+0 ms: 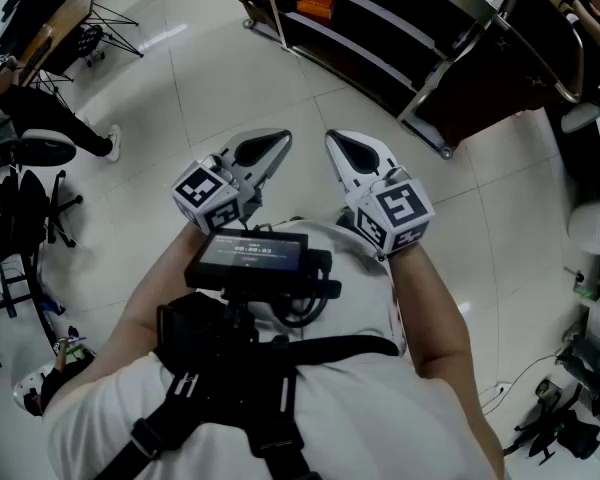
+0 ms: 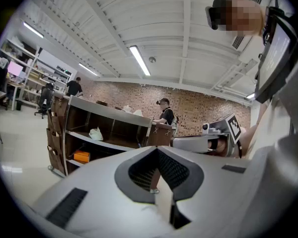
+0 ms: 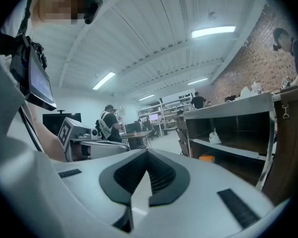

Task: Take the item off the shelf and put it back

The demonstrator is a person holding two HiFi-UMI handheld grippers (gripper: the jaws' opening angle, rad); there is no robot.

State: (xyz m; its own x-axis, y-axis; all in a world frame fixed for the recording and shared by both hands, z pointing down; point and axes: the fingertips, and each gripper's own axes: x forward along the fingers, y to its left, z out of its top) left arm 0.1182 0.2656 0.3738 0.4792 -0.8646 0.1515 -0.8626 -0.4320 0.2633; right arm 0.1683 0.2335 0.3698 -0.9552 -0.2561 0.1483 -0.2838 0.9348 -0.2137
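Head view shows a person holding both grippers side by side in front of the chest, above the floor (image 1: 230,78). On the left gripper (image 1: 272,148) the fingers (image 2: 139,171) are pressed together with nothing between them. On the right gripper (image 1: 342,150) the fingers (image 3: 165,175) are likewise closed and empty. Far ahead, well apart from both, stands the shelf (image 1: 370,64). An orange item (image 1: 317,7) lies on its lower level, and a white bag (image 2: 96,133) sits one level above.
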